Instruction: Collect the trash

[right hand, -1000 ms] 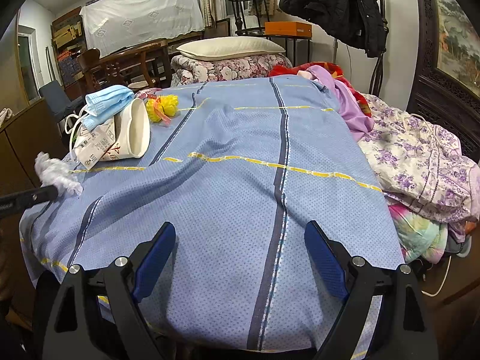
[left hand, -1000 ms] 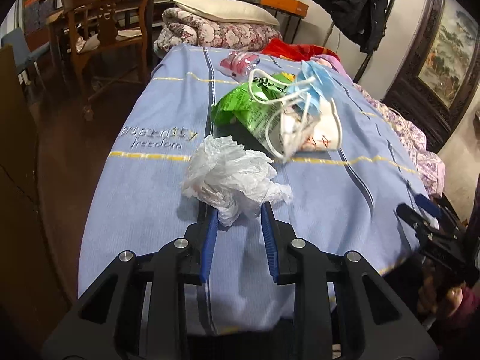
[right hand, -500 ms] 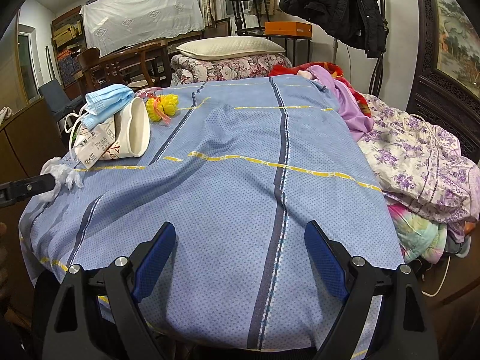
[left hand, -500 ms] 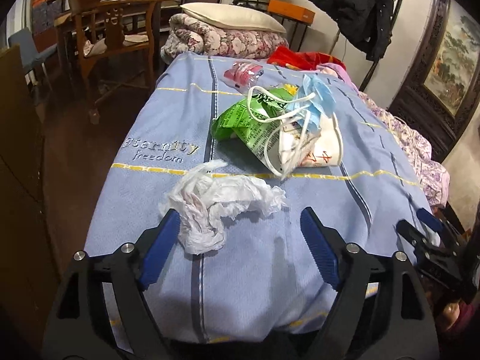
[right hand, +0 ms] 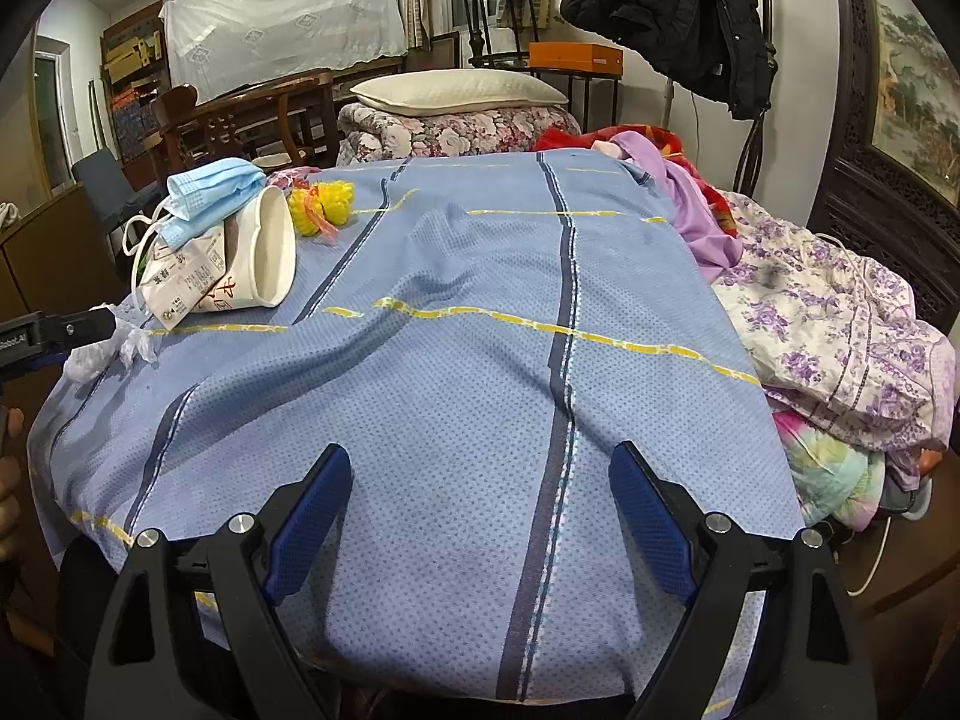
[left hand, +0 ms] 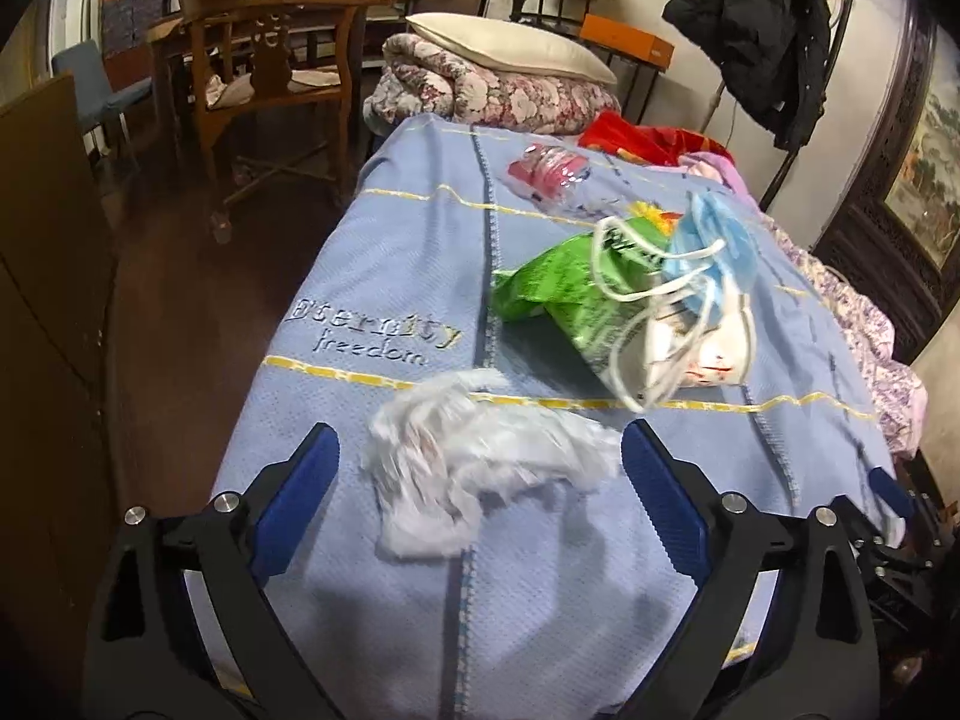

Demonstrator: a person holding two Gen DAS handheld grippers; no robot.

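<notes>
Between the left tool's (left hand: pixel 477 468) opening jaws a white bag (left hand: pixel 474 468) lay loose on the blanket (left hand: pixel 360 276), trash pile (left hand: pixel 630 300) at one o'clock. Right tool (right hand: pixel 477 501) hung spread, empty.

Bare blue blanket (right hand: pixel 480 396) lies open ahead of the right gripper (right hand: pixel 480 516), while a crumpled white bag (left hand: pixel 480 468) fills the gap between the left gripper's (left hand: pixel 480 492) opening jaws and a trash heap (left hand: pixel 636 300) blocks beyond.
</notes>
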